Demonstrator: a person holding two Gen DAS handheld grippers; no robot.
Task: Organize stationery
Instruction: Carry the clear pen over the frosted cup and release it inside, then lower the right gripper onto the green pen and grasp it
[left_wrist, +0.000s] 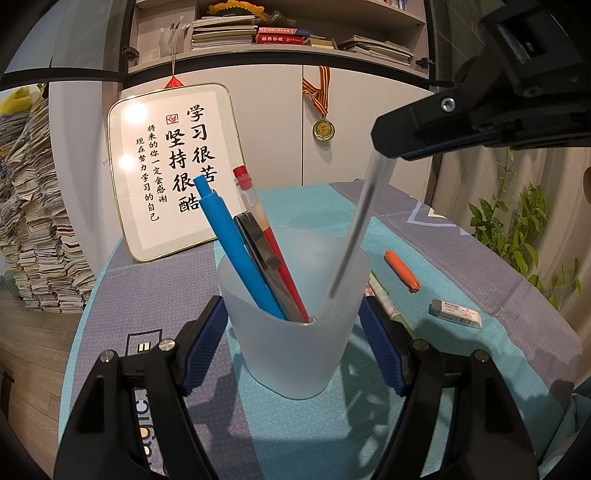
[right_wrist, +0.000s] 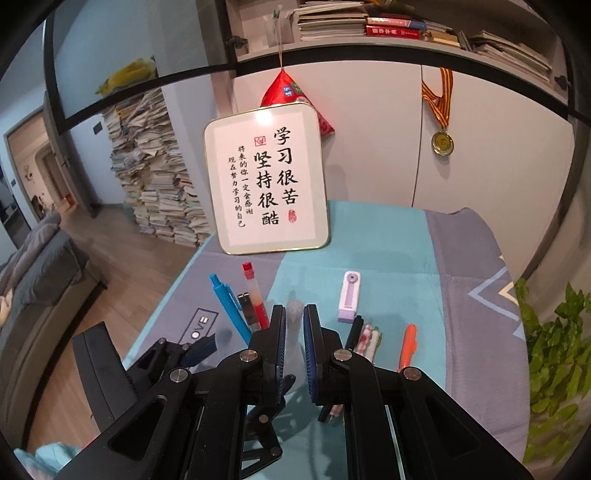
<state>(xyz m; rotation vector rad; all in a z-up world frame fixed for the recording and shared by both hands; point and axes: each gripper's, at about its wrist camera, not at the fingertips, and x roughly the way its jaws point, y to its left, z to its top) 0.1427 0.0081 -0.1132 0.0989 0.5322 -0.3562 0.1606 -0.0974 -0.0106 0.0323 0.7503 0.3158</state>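
Note:
A frosted plastic cup (left_wrist: 295, 328) stands on the table between the pads of my left gripper (left_wrist: 293, 332), which is shut on it. In the cup stand a blue pen (left_wrist: 236, 251), a black pen (left_wrist: 258, 254) and a red pen (left_wrist: 266, 229). My right gripper (left_wrist: 388, 147) is above the cup, shut on a clear pen (left_wrist: 354, 236) whose tip is down inside the cup. In the right wrist view the clear pen (right_wrist: 294, 314) shows between the pads of the right gripper (right_wrist: 294, 317).
On the teal cloth lie an orange pen (left_wrist: 402, 270), a white eraser (left_wrist: 455, 314), a few patterned pens (right_wrist: 365, 339) and a lilac correction tape (right_wrist: 349, 295). A framed calligraphy sign (left_wrist: 173, 170) leans at the back. A green plant (left_wrist: 524, 236) is at the right.

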